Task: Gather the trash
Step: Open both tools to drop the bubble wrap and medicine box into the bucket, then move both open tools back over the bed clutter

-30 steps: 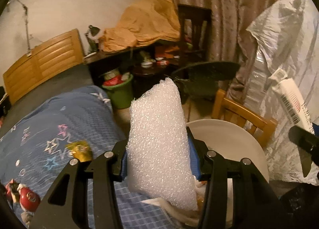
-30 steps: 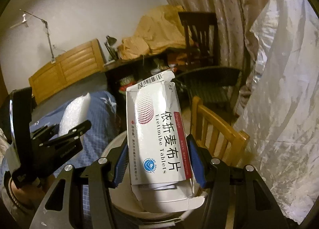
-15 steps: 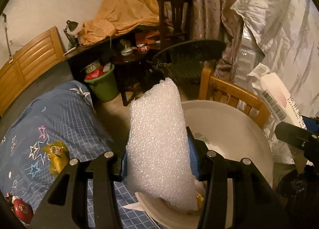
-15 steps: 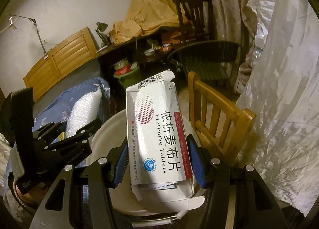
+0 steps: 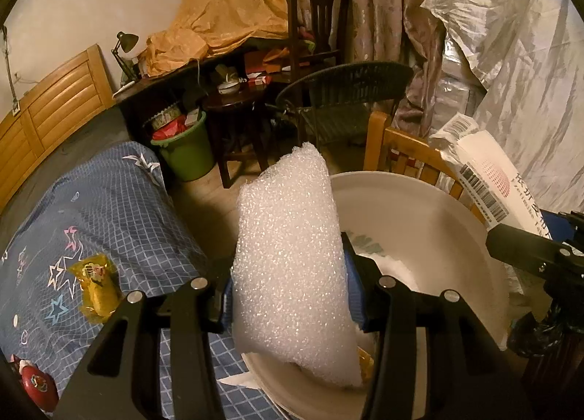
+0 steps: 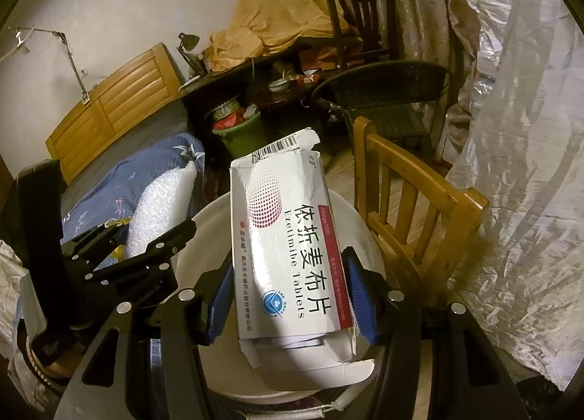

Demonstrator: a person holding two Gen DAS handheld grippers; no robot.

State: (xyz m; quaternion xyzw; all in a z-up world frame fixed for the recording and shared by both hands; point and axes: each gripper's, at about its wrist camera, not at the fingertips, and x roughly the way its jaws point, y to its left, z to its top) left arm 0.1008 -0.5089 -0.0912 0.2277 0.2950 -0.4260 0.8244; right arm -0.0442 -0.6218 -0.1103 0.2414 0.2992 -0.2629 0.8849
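My left gripper [image 5: 290, 296] is shut on a white bubble-wrap pouch [image 5: 292, 255] and holds it upright over the near rim of a white bin [image 5: 430, 201]. My right gripper [image 6: 288, 296] is shut on a torn white medicine box [image 6: 288, 248] with red dots and Chinese print, held above the same bin [image 6: 204, 222]. The box [image 5: 489, 186] and right gripper also show at the right of the left wrist view. The pouch [image 6: 160, 212] and left gripper show at the left of the right wrist view. The bin holds some white and yellow scraps.
A yellow wrapper [image 5: 96, 285] and a red packet [image 5: 34, 381] lie on the blue bedspread [image 5: 102, 208]. A wooden chair [image 6: 412, 215] stands behind the bin. A green bucket [image 5: 186, 153], dark wicker chair [image 5: 346, 98], cluttered desk and silver plastic sheet [image 5: 518, 65] lie beyond.
Both grippers have moved forward and over the white bin with their loads still held. The bed has slid to the left of the left wrist view.
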